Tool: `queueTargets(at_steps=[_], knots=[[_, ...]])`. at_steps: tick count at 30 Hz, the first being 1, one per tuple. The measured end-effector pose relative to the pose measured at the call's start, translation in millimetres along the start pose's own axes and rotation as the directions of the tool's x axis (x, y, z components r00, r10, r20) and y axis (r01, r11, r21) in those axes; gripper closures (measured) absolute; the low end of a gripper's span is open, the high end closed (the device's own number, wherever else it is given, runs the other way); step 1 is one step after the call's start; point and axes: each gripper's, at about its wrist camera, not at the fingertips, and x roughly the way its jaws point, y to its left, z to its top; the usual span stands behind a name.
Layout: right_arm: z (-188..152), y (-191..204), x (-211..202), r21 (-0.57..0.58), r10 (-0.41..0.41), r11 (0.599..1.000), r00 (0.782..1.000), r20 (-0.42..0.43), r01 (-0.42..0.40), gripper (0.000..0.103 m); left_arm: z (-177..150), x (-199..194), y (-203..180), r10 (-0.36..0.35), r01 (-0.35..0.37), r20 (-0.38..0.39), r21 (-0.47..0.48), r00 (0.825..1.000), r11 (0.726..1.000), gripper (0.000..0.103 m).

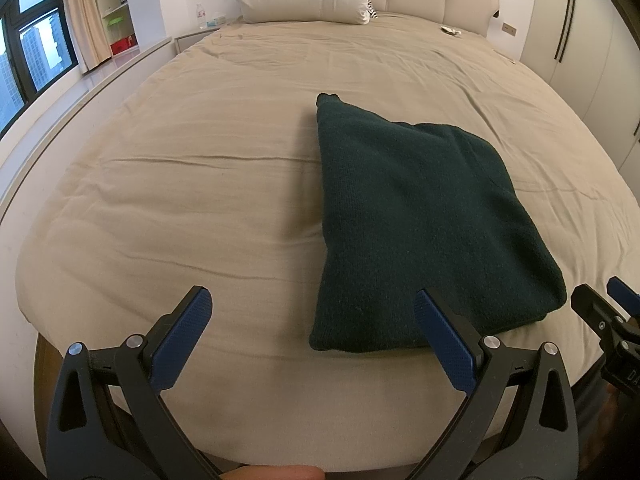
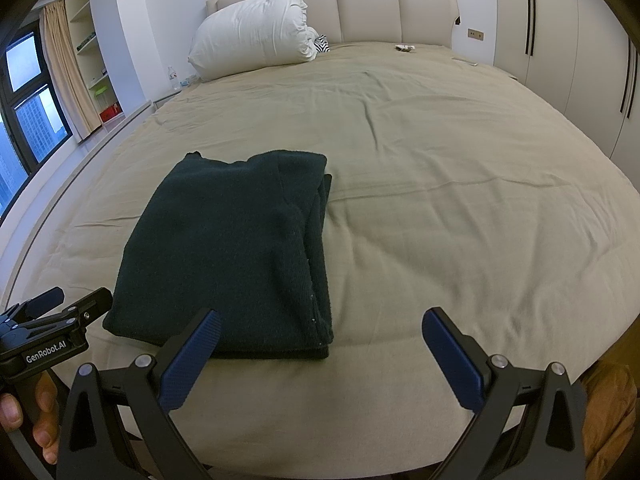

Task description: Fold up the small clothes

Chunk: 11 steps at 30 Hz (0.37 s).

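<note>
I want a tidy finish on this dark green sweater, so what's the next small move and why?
Probably nudge the layers square. The sweater already lies folded on the bed, but its right-hand edges sit staggered, and both the left gripper and right gripper are open, holding nothing.

The bed [image 2: 460,208] lies bare and flat on every side of the folded dark green sweater [image 2: 236,252], the only thing in the near half. To its right the sheet runs open to the wardrobe [image 2: 580,60]. A white pillow [image 2: 256,32] and a small bit of clutter [image 2: 405,47] sit far back by the headboard [image 2: 384,8], well apart from the sweater.
</note>
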Motion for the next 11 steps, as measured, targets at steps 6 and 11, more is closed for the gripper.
queueTargets(at_steps=[6, 11], knots=[[0.0, -0.2, 0.0, 0.001, 0.000, 1.000, 1.000, -0.001, 0.000, 0.000, -2.5, 0.7, -0.6, 0.002, -0.002, -0.002, -0.007, 1.000, 1.000, 0.000], [-1.9, 0.6, -0.8, 0.005, 0.001, 1.000, 1.000, -0.003, -0.001, 0.000, -3.2, -0.1, 0.0, -0.001, 0.001, 0.005, -0.013, 1.000, 1.000, 0.000]])
